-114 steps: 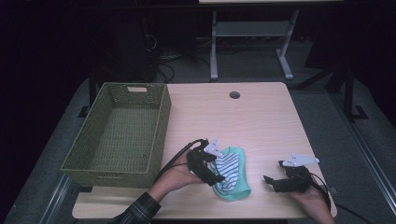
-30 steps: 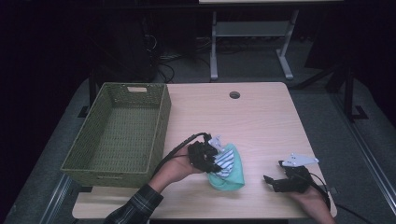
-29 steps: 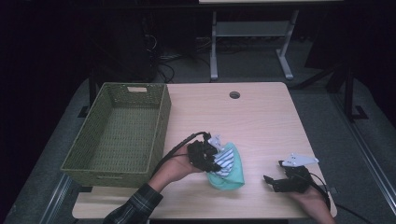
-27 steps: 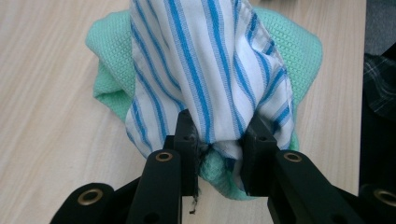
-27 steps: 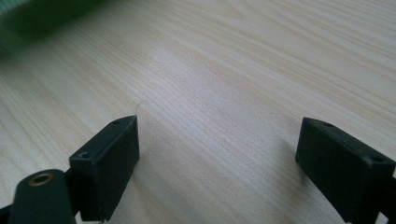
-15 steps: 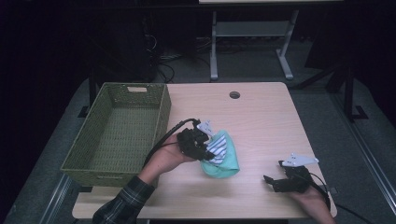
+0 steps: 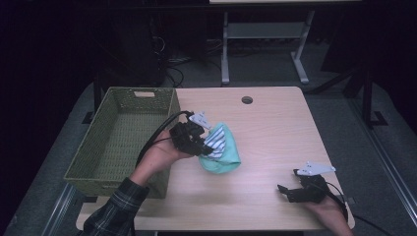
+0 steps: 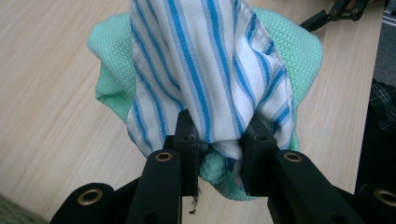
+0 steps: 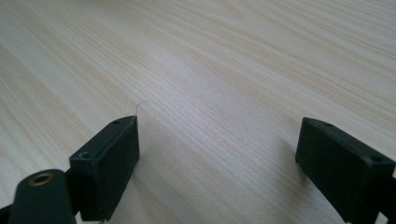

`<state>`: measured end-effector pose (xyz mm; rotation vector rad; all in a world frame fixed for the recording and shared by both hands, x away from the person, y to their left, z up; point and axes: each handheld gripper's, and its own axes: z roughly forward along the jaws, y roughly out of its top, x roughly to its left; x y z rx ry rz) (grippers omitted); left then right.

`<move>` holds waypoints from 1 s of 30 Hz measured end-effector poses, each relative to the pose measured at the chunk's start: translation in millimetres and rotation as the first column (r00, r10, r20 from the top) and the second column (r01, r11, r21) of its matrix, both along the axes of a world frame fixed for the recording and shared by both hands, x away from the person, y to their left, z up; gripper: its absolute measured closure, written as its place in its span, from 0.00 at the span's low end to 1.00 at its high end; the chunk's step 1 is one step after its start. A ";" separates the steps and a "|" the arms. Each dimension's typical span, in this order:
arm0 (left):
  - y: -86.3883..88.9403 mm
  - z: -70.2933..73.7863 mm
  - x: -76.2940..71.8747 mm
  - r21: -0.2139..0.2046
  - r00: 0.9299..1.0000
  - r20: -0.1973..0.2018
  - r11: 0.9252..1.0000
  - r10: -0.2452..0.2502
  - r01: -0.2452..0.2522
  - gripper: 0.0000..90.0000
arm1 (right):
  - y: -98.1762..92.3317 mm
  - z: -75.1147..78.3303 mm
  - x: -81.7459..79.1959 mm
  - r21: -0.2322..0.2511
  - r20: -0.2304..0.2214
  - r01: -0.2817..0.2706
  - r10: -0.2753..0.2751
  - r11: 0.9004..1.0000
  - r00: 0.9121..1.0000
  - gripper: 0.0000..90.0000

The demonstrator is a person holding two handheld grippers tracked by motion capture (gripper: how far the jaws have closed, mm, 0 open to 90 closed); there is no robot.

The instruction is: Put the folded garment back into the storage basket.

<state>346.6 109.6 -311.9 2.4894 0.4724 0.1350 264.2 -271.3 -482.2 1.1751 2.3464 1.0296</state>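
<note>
Right now your left tongs [image 8: 217, 140] pinch the bunched cloths [image 7: 221, 150] — striped cloth [image 8: 210, 70] on the near side, green cloth [image 8: 289, 51] behind it — lifted off the tabletop [image 7: 275, 123]. The wicker basket [image 7: 123, 132] lies just to the bundle's left in the high view, open top up, long axis running away from you; your left hand is the nearer one. Stripes are thin woven cotton, the green is waffle-textured, both limp. Right tongs [image 9: 217, 158] rest spread, nothing between them, well apart at the near right corner.
</note>
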 end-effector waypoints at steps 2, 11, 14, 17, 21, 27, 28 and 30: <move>4.2 4.2 0.9 0.005 1.000 0.009 1.000 0.011 -0.011 0.79 | 0.0 0.0 0.0 0.000 0.000 0.000 0.000 1.000 1.000 0.14; 27.4 21.2 3.9 0.005 0.997 0.035 0.998 0.062 -0.062 0.79 | -0.1 0.0 0.0 -0.001 0.001 -0.001 0.001 1.000 1.000 0.14; 36.1 25.2 4.2 -0.006 0.996 0.038 0.997 0.080 -0.079 0.79 | -0.1 0.0 0.0 -0.001 0.001 -0.001 0.001 1.000 1.000 0.14; 45.1 29.2 4.6 -0.014 0.994 0.044 0.995 0.101 -0.101 0.79 | -0.1 0.0 0.0 -0.001 0.001 -0.002 0.002 1.000 1.000 0.14; 56.9 34.3 5.0 -0.021 0.990 0.054 0.992 0.127 -0.126 0.79 | 0.1 0.0 -0.1 -0.001 -0.001 0.002 -0.002 1.000 1.000 0.14; 75.2 42.0 4.8 -0.025 0.983 0.067 0.985 0.172 -0.171 0.79 | 0.2 -0.3 1.0 -0.008 -0.005 0.012 -0.012 1.000 1.000 0.09; 78.6 43.2 4.6 -0.026 0.981 0.068 0.983 0.182 -0.180 0.79 | 0.4 -0.4 1.2 -0.008 -0.007 0.013 -0.013 1.000 1.000 0.09; 85.7 45.5 4.0 -0.026 0.976 0.076 0.979 0.205 -0.203 0.79 | 0.7 -0.5 1.3 -0.010 -0.011 0.013 -0.013 1.000 1.000 0.07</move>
